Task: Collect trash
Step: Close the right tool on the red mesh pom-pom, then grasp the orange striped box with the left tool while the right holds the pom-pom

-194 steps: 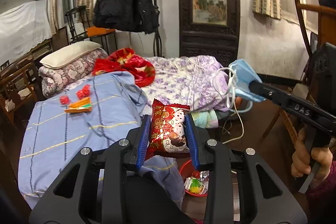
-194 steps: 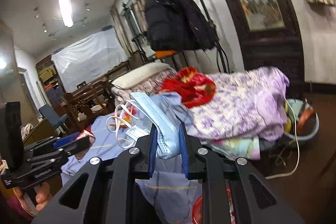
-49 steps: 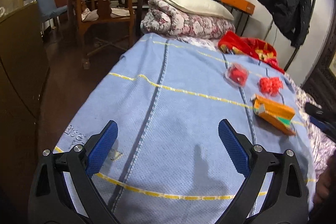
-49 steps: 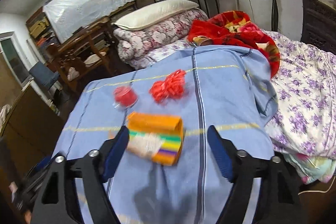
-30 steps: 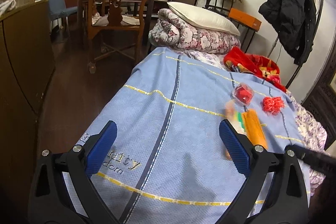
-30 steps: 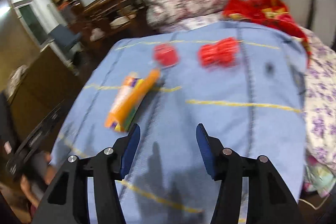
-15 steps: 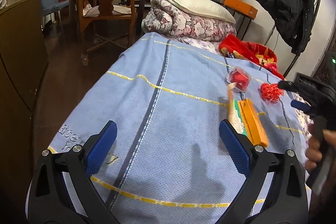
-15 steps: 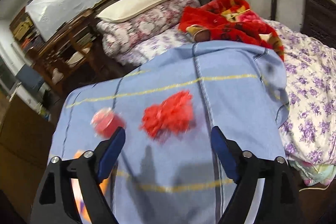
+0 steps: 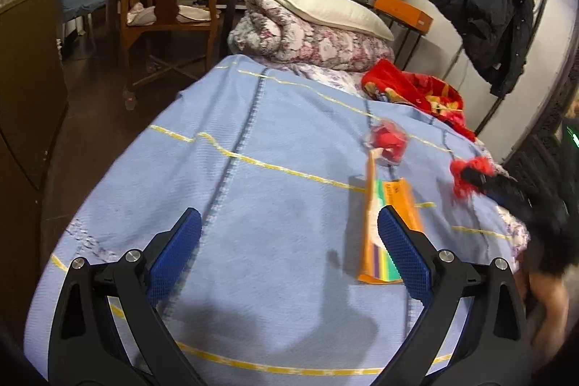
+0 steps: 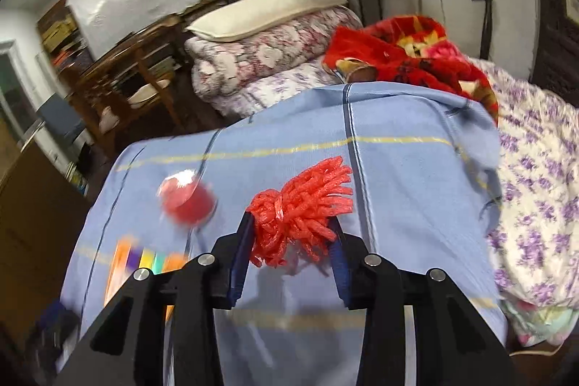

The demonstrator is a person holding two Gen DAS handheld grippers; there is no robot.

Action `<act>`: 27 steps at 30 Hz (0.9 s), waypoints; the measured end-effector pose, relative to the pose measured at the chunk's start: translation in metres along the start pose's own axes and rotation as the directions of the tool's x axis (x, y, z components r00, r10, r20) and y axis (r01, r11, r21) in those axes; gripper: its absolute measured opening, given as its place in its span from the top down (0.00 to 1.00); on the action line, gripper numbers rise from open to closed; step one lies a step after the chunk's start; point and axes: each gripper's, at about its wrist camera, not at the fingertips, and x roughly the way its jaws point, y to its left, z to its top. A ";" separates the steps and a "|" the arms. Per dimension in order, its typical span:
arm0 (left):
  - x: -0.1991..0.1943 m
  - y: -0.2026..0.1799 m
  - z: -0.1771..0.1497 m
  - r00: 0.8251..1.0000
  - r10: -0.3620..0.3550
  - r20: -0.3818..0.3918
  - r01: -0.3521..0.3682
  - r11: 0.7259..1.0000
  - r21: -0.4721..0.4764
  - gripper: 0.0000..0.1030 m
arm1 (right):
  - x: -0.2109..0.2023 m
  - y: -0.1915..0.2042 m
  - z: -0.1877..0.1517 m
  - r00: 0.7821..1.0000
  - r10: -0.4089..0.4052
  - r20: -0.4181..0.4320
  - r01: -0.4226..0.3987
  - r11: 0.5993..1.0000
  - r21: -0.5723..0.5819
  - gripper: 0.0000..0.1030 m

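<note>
Both cameras ride on hand-held grippers and look forward and downward along their fingers at the blue blanket. The left wrist view stands back from its near edge, facing along it toward the pillow. The right wrist view sits close above the blanket, facing the same pillow. Both share the blanket, pillow, orange box and red blanket.

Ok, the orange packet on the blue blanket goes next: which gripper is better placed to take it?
Left. The left gripper is wide open with the orange packet just off its right finger, while the right gripper is closing around the red mesh bundle.
</note>
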 end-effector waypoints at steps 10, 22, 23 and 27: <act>0.016 -0.058 -0.007 1.000 -0.008 -0.015 0.010 0.988 0.154 0.09 | -0.035 -0.021 -0.049 0.999 0.042 0.005 -0.042 0.999 0.007 0.59; 0.063 -0.064 -0.001 0.988 0.028 -0.155 -0.006 0.990 0.141 0.10 | -0.024 -0.021 -0.052 0.998 0.027 -0.053 -0.026 0.999 0.026 0.56; 0.062 -0.064 -0.001 0.989 0.021 -0.149 0.000 0.990 0.140 0.12 | -0.023 -0.021 -0.052 0.998 0.026 -0.053 -0.025 0.999 0.026 0.55; 0.052 -0.066 -0.004 0.992 -0.013 -0.122 0.032 0.988 0.151 0.13 | -0.023 -0.018 -0.052 0.998 0.012 -0.057 -0.011 1.000 0.015 0.54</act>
